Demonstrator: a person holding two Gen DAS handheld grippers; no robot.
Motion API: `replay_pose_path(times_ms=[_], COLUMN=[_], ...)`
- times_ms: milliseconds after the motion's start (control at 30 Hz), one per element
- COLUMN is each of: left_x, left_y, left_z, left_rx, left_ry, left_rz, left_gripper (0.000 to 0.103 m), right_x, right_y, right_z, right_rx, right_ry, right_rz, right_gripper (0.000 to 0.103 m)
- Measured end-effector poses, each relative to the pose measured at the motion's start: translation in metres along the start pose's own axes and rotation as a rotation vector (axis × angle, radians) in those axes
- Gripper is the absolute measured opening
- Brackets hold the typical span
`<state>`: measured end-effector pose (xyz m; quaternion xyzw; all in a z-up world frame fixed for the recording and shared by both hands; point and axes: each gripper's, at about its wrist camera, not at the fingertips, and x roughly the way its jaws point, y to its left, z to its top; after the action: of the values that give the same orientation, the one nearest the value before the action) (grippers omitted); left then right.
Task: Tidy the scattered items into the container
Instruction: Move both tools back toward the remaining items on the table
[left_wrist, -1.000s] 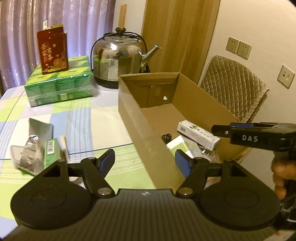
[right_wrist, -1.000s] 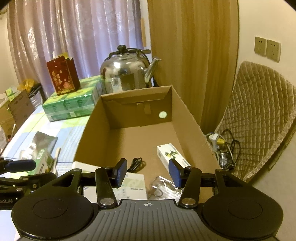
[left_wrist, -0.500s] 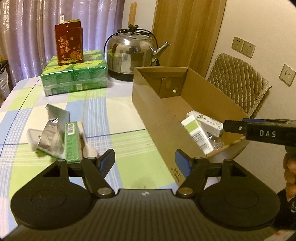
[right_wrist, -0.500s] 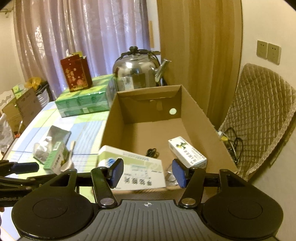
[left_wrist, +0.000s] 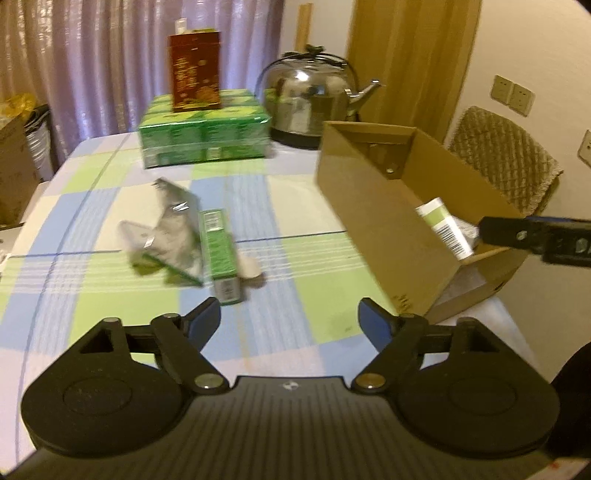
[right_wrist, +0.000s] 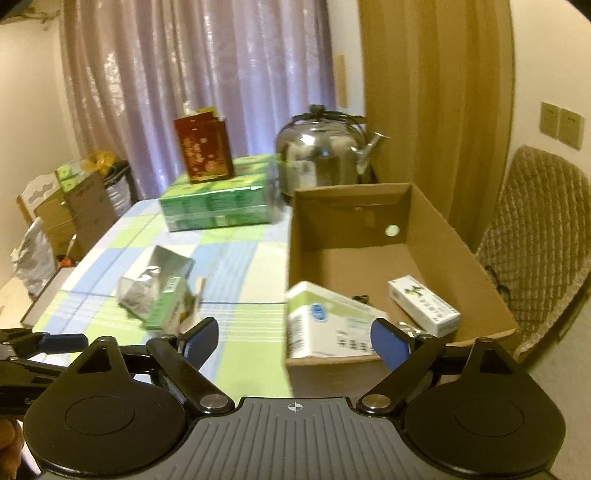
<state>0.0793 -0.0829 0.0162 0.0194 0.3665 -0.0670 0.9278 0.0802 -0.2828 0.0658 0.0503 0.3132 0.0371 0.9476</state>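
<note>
The cardboard box (right_wrist: 436, 236) sits at the bench's (left_wrist: 295, 332) right edge, holding a large white carton (right_wrist: 328, 325) and a small white carton (right_wrist: 424, 304). A green carton (left_wrist: 219, 251) and foil packet (left_wrist: 173, 229) lie left of it. Left tool (left_wrist: 288, 314) and right tool (right_wrist: 293, 334) both hang released, empty.

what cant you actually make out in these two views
- Print on the green box: left wrist view, motion blur.
- What lies under the silver foil pouch: both views, pouch covers it.
- Dark item behind the white and green box in the cardboard box: right wrist view, mostly hidden.
- Right gripper body: left wrist view, cut off at right edge.
- Red carton lettering: too blurred.
</note>
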Motion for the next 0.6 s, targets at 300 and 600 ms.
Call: replay_pose_path(times_ms=[300, 600], left_x=[-0.019, -0.028], left_y=[0.058, 0.103], left_z=[-0.018, -0.02], left_rx=[-0.044, -0.086], left_ry=[0.008, -0.002], left_rz=[0.112, 0.178], left_gripper=[0.092, 0.098], right_x=[0.004, 0.02], right_y=[0.047, 0.087], right_z=[-0.003, -0.005], right_rx=[-0.058, -0.122], right_ry=[0.009, 0.032], right_rz=[0.083, 0.134], right_gripper=[0.096, 0.097])
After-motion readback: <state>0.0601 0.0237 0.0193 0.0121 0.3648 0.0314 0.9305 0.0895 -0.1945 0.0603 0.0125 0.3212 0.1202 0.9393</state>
